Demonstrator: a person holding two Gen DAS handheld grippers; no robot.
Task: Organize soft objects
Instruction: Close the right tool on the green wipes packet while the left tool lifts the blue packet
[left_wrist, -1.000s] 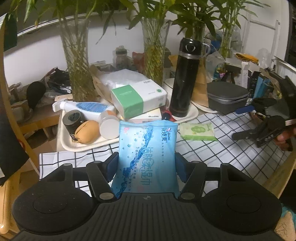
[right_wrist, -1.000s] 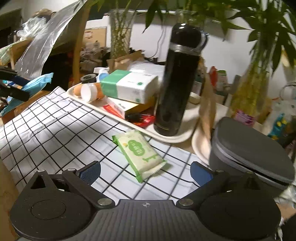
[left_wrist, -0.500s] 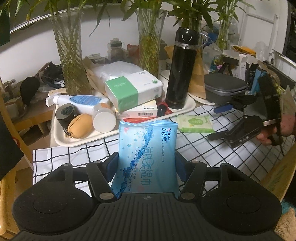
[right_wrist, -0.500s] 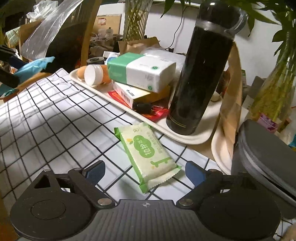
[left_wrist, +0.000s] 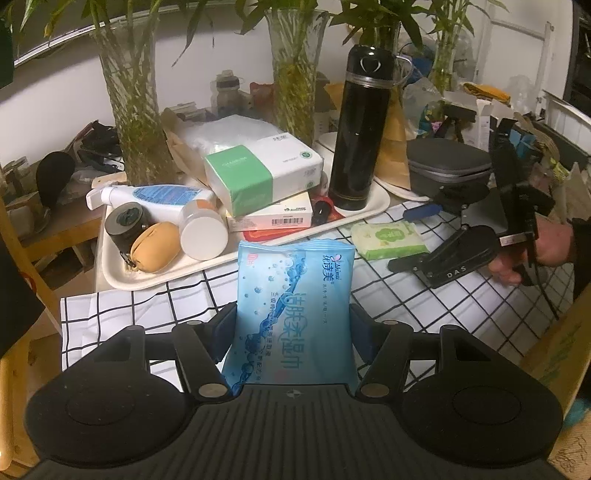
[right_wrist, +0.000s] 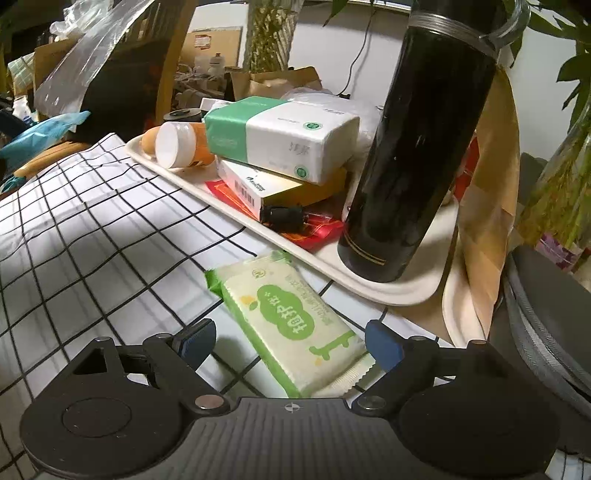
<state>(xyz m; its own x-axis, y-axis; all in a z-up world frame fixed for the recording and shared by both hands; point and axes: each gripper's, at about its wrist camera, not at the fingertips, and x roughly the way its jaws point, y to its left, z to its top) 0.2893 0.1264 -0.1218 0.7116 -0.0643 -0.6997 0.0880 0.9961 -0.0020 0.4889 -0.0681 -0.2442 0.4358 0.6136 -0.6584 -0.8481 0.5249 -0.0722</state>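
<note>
the checked tablecloth (left_wrist: 155, 306) covers the table, and the long white tray (left_wrist: 122, 273) sits along its far side, crowded with things; on it the green and white tissue pack (left_wrist: 258, 173) lies on top of a flat box (left_wrist: 273, 218), the black flask (left_wrist: 360, 133) stands upright at the tray's right end, and a spray bottle (left_wrist: 155, 197), a white-capped jar (left_wrist: 203, 232) and a tan pouch (left_wrist: 157, 247) lie at the left end; a grey zip case (left_wrist: 448, 170) rests beyond the tray to the right;

the blue wipes pack (left_wrist: 293, 314) is clamped upright between the fingers of the left gripper (left_wrist: 293, 332), held off the cloth in front of the tray; the green wipes pack (right_wrist: 291, 321) lies flat on the cloth just beside the tray's near rim, close to the flask's base; the right gripper (right_wrist: 290, 341) straddles that pack's near end, its jaws closing from wide, with the pack between them but the pads apparently not yet pressing on it; a person's hand (left_wrist: 532, 247) works that gripper in the left wrist view;

by my reading the tidying is partway; 1 soft pack is in hand and not yet placed, 1 more is about to be taken, and the tissue pack already sits on the tray; where the 2 packs should end up is not shown.
</note>
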